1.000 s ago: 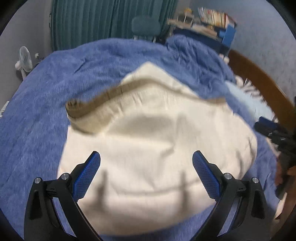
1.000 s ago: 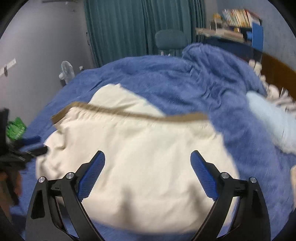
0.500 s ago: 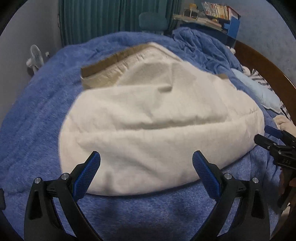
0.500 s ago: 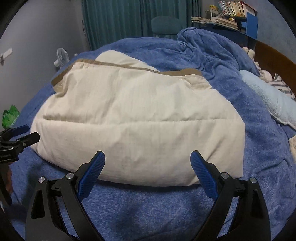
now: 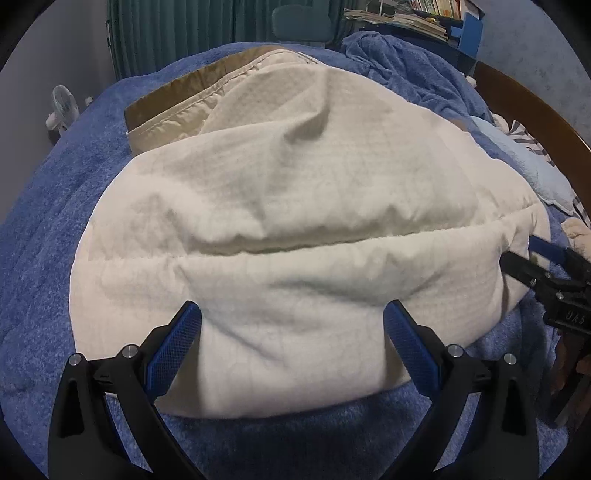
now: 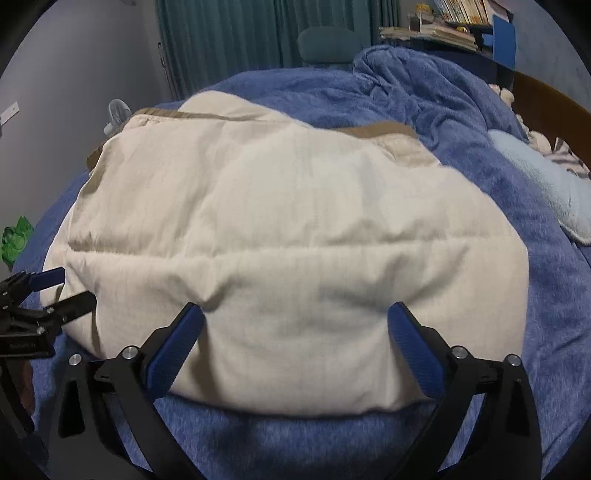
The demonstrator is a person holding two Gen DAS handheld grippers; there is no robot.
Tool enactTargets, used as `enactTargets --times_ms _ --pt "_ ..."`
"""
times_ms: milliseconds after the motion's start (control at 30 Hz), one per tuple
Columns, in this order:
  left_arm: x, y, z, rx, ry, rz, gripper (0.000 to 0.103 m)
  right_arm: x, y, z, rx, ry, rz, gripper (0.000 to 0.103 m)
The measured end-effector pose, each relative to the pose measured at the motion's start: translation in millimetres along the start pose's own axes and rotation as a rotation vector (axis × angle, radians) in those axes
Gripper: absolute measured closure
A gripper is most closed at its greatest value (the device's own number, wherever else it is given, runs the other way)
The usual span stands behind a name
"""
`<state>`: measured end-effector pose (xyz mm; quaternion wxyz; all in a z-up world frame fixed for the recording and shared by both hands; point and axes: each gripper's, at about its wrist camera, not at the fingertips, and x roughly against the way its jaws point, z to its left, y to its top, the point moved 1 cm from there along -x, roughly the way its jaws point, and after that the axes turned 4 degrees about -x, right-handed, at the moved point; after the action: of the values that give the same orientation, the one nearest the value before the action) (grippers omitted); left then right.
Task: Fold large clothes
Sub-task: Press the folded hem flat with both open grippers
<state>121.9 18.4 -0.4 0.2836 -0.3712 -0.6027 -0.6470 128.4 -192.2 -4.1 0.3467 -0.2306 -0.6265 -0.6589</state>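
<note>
Garment (image 5: 295,229), large, cream-white cotton with a tan waistband (image 5: 184,88): lies folded over on itself on the blue blanket (image 5: 55,221) that covers the bed, roughly mid-bed, waistband toward the far edge, rounded fold line toward the near edge. A horizontal crease runs across the upper layer; a small pucker stands up near the far end in the left wrist view.

Left gripper (image 5: 291,339): black arms, blue textured pads, jaws spread wide. Pads hang over the near part of the cloth; no fabric is pinched between them. In the right wrist view this same gripper (image 6: 55,291) sits at the cloth's left side, fingers apart, close against the edge; contact cannot be told.

Right gripper (image 6: 295,339): same build, jaws opening and already very wide, over the near fold of the garment, nothing clamped. In the left wrist view it (image 5: 532,258) appears at the cloth's right edge, one black finger overlapping the cream fabric.

Bedding: a bunched heap of blue blanket (image 6: 424,96) at the far right corner of the bed; pale blue pillow (image 6: 535,173) along the right edge, with a striped cloth (image 6: 565,155) beside it; wooden bed frame (image 5: 535,107) curving behind.

Room: teal curtain (image 6: 229,40), teal chair (image 6: 328,44), shelf of books (image 6: 461,18), small white fan (image 5: 62,107) on the left, green item (image 6: 16,240) at the left margin.
</note>
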Motion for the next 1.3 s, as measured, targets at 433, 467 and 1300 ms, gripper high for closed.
enactTargets --times_ms 433,467,1300 --pt "-38 58 22 0.016 -0.002 0.003 0.007 -47 62 5 0.047 -0.017 0.019 0.006" --pt "-43 64 23 0.007 -0.002 0.000 0.006 -52 68 5 0.049 -0.017 0.023 0.006" --pt "-124 152 91 0.089 0.038 0.052 0.006 -142 143 -53 -0.149 -0.001 0.094 0.007"
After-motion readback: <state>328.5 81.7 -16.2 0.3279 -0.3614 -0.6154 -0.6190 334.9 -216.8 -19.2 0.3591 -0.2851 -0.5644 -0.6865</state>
